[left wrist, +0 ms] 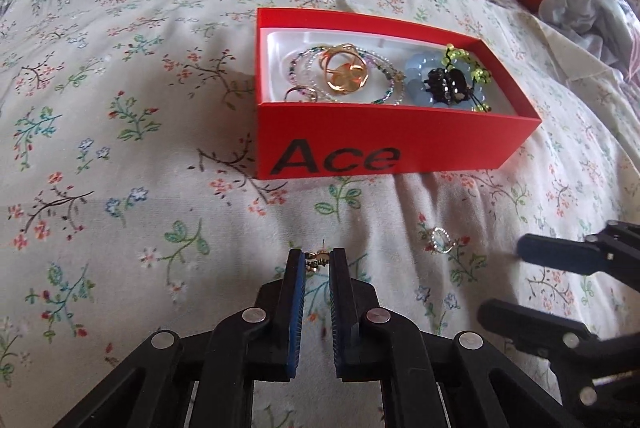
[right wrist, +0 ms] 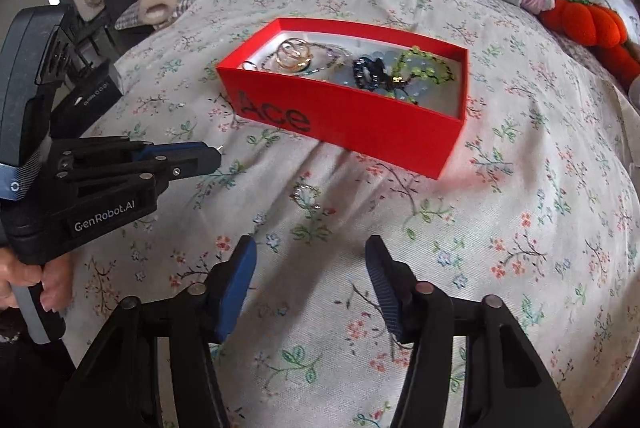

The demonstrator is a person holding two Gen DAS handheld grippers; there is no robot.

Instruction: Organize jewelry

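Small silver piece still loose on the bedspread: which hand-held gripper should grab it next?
Right. The right hand-held gripper is open and empty, with the silver piece just ahead of it. The left hand-held gripper is shut on a small gold earring.

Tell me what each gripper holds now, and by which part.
The left gripper pinches a small gold stud earring at its fingertips, by the ornament; its post sticks up. The right gripper stands open and holds nothing.

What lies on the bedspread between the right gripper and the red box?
In the right wrist view, one small silver ring lies between the right gripper and the red box; otherwise bare bedspread.
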